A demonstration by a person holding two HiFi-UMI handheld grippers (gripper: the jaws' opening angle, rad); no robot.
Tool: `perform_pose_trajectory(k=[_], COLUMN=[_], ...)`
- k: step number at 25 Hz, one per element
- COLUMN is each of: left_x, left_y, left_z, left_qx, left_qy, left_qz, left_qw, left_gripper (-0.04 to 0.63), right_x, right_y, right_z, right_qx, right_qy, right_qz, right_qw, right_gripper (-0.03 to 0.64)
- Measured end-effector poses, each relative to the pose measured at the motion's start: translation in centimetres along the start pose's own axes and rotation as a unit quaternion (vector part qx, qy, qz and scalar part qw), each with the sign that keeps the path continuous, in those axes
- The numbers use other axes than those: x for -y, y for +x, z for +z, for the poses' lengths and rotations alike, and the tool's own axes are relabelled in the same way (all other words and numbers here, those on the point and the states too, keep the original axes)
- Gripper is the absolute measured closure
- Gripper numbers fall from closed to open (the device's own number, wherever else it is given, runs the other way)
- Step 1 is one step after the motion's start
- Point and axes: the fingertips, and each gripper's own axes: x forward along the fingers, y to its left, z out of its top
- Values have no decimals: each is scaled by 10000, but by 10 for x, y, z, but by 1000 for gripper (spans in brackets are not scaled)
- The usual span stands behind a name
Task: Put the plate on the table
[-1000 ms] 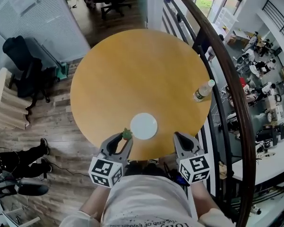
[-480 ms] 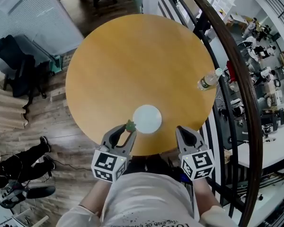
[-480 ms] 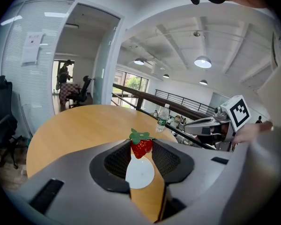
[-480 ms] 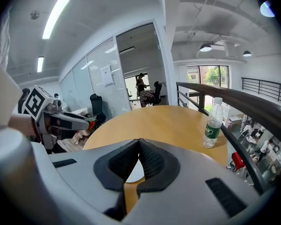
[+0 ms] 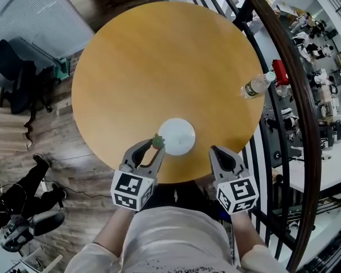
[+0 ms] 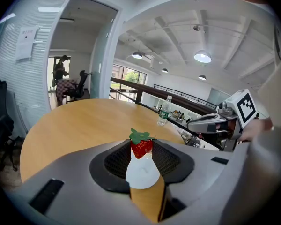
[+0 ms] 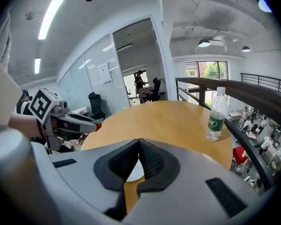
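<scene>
A white plate [image 5: 177, 136] lies flat on the round wooden table [image 5: 159, 67], near its front edge. My left gripper [image 5: 157, 145] is shut on a small toy strawberry [image 5: 157, 141], held just at the plate's left rim. In the left gripper view the strawberry [image 6: 141, 146] sits between the pads, with the plate [image 6: 143, 173] below it. My right gripper [image 5: 214, 151] hovers at the table's edge to the right of the plate, shut and with nothing in it. In its own view the jaws meet at the tips [image 7: 138, 144], over the plate [image 7: 135, 172].
A clear water bottle [image 5: 257, 85] with a green label stands at the table's right edge, beside a dark curved railing [image 5: 298, 112]. Wooden floor, a black bag [image 5: 17, 73] and a seated person's legs [image 5: 28, 181] are to the left. A person's torso is below.
The head view has drifted, so the table sits higher and more to the left in frame. The strawberry stays held at the plate's left rim; the right gripper keeps its place.
</scene>
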Motion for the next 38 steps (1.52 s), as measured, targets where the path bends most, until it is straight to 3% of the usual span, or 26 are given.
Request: perform_pose_trajectory(k=[19, 32, 38], left_x=[0, 4, 8], left_y=[86, 133, 141], left_z=[-63, -108, -119], left_qx=[-947, -1740, -1920], left_qy=[425, 909, 1110], left_qz=[-212, -391, -419], left_qw=[9944, 9798, 9742], left_gripper=[442, 442, 442], right_x=[26, 29, 37], right_y=[23, 33, 28], right_z=[-21, -32, -34], right_qx=[-184, -264, -256], right_qy=[155, 340, 424], right_qz=[-139, -194, -296], right_qw=[9996, 9989, 9983], right_gripper=[597, 597, 597])
